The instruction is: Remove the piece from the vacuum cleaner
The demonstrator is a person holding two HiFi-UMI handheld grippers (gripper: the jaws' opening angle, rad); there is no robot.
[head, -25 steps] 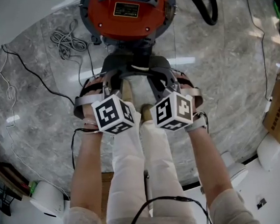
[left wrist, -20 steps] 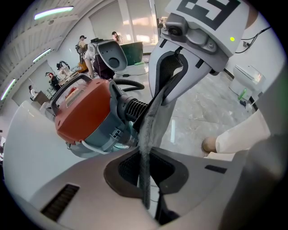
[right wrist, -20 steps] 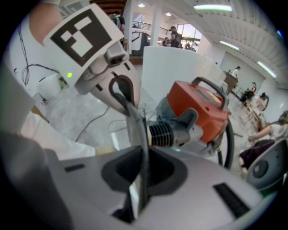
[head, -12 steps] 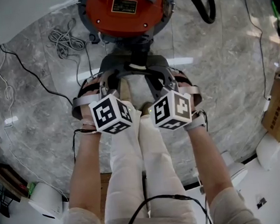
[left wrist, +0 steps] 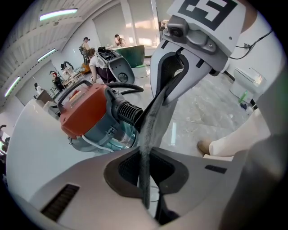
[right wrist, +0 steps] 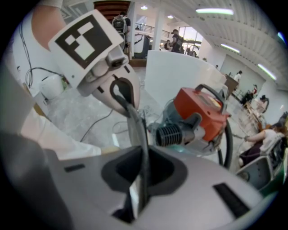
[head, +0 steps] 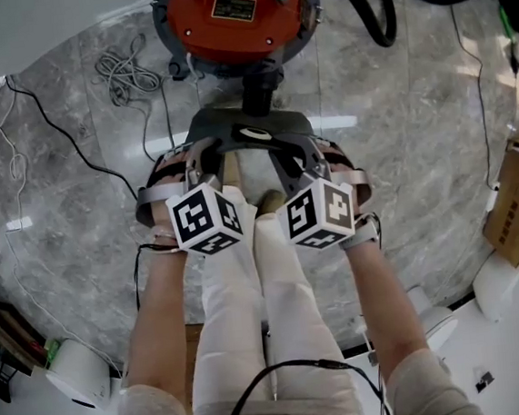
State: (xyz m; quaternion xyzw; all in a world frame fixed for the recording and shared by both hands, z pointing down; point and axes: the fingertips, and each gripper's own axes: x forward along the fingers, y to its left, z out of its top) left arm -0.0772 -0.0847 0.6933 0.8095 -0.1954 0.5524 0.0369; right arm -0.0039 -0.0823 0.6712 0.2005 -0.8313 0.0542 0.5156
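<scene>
- The piece (head: 233, 122) has drawn back from the vacuum cleaner (head: 237, 17) toward the person, held above the floor. A black ribbed port (head: 262, 90) now shows between them.
- The left gripper (left wrist: 146, 179) and right gripper (right wrist: 141, 179) stay clamped on the piece's thin side edges.

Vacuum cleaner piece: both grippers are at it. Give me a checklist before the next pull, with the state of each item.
1. Left gripper shut on the piece: ok.
2. Right gripper shut on the piece: ok.
3. Piece free of the vacuum cleaner: cannot tell; the black neck spans the gap between them.
4. Coiled cable away from the piece: ok, it lies on the floor to the left.
5. Black hose away from both grippers: ok.
6. Shoe out of the drop zone: not ok, it shows right by the piece's near edge.
</scene>
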